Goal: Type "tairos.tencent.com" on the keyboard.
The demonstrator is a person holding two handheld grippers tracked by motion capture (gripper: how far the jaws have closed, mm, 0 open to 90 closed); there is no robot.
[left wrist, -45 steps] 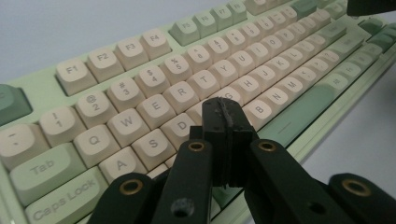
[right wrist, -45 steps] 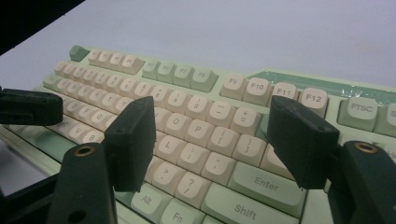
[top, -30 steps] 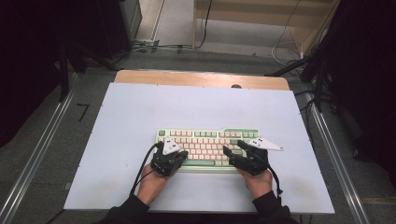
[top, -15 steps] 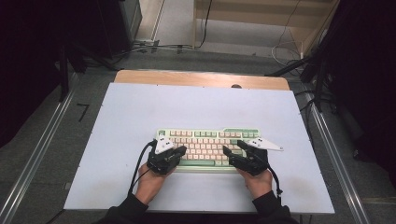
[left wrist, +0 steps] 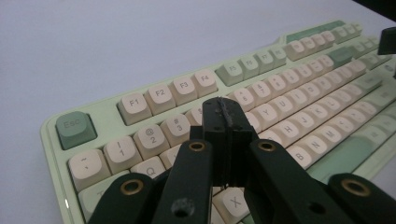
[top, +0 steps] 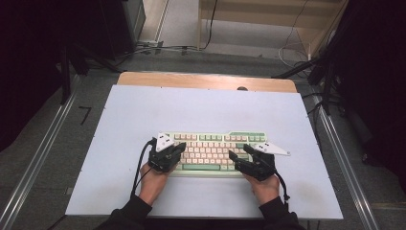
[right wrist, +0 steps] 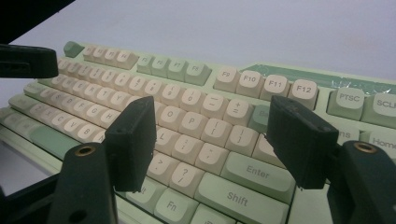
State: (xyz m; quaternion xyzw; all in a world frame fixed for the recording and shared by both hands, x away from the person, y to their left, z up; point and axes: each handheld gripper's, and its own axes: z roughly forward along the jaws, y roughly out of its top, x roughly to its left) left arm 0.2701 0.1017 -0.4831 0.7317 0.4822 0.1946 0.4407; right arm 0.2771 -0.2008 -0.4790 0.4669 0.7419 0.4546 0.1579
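We've got the green and cream keyboard [top: 210, 152] lying flat on the white table [top: 201, 108], toward our side, long axis running left to right with the Esc corner at our left. Left gripper [top: 179, 147] hangs over the left keys, jaws pressed together on nothing. Right gripper [top: 240, 152] sits over the Enter area, jaws spread wide (empty too). Its own jaws hide several keys there.

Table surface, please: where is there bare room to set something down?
The widest free patch lies on the table between the keyboard and the wooden far edge. Bare strips also flank the keyboard's left and right ends. The near edge is crowded: both hands, the left tongs and the right tongs sit over the keys.
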